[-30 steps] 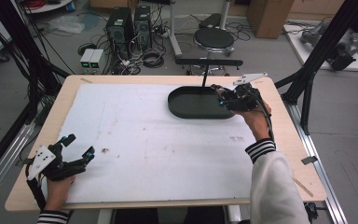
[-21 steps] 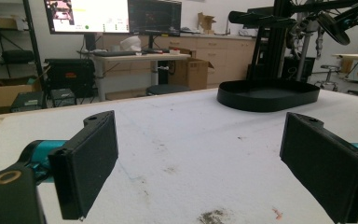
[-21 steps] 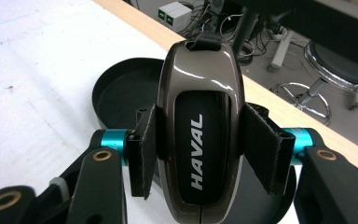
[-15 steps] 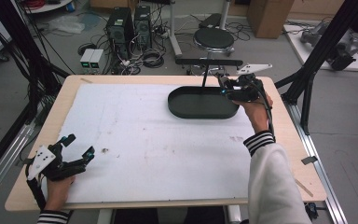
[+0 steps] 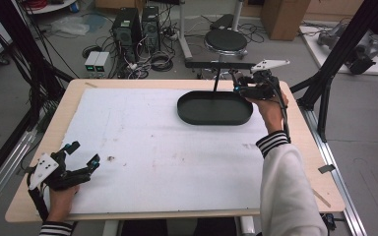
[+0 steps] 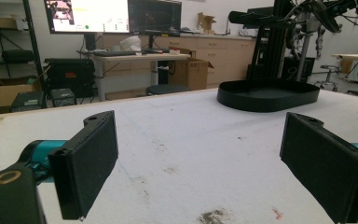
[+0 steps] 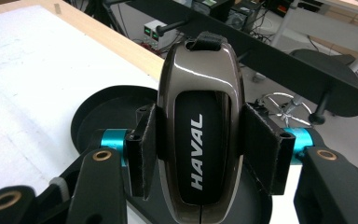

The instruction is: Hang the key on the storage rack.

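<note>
- Over at the far right, the right gripper (image 5: 241, 87) clamps a Haval car key fob (image 7: 200, 126), pads pressed on both its sides, above the black oval tray (image 5: 214, 108).
- Near the table's front left corner, the left gripper (image 5: 82, 155) rests on the white mat (image 5: 152, 147), jaws spread wide with nothing between them.

place: lab | signs: monitors (image 6: 114, 16), computer towers (image 5: 138, 27), camera-rig frame (image 5: 24, 54)
</note>
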The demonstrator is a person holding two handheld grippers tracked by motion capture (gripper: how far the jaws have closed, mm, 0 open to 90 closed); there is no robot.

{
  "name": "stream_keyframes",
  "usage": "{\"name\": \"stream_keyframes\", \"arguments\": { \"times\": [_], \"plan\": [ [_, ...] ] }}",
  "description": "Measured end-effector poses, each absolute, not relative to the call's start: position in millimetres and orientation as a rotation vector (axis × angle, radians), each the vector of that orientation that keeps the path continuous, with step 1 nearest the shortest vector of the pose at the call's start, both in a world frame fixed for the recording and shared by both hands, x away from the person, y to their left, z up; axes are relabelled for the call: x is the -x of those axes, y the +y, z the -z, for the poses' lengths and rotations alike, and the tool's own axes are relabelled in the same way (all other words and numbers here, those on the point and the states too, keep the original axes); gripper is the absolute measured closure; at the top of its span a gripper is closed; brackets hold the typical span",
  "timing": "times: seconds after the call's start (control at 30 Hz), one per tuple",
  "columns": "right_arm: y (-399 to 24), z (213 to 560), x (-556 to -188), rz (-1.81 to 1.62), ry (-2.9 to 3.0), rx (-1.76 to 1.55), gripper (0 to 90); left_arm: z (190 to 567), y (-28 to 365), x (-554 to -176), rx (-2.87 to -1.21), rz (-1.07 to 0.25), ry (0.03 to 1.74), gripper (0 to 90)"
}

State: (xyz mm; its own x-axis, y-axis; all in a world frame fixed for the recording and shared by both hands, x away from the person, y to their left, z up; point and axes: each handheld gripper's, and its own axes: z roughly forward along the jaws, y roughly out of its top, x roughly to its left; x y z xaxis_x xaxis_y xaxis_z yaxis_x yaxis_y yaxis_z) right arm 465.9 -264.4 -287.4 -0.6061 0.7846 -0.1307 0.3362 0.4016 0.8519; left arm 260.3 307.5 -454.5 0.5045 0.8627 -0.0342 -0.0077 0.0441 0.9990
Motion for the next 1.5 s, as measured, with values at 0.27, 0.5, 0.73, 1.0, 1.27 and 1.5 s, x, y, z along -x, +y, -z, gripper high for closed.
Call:
{"name": "stream_keyframes", "arguments": {
  "times": [0.27,0.5,0.73,1.0,1.27,1.5],
  "plan": [
    [-266.7,287.9,-471.3,-1.116,2.088,-0.977,48.1,454.5,307.6,-260.2,-1.373,-0.795,0.817,11.8],
    [-265.9,291.0,-475.0,-1.111,2.068,-0.999,48.1,454.5,307.6,-260.2,-1.373,-0.795,0.817,11.7],
    [-264.1,296.0,-479.7,-1.095,2.051,-1.043,48.1,454.5,307.6,-260.2,-1.372,-0.794,0.818,11.7],
    [-262.8,301.0,-484.0,-1.083,2.044,-1.094,48.0,454.5,307.6,-260.3,-1.371,-0.794,0.818,11.7],
    [-266.7,306.0,-486.9,-1.069,2.047,-1.147,48.0,454.5,307.6,-260.3,-1.372,-0.794,0.818,11.8],
    [-269.6,311.3,-490.1,-1.051,2.069,-1.19,48.0,454.5,307.6,-260.2,-1.373,-0.795,0.817,11.7]
  ]
}}
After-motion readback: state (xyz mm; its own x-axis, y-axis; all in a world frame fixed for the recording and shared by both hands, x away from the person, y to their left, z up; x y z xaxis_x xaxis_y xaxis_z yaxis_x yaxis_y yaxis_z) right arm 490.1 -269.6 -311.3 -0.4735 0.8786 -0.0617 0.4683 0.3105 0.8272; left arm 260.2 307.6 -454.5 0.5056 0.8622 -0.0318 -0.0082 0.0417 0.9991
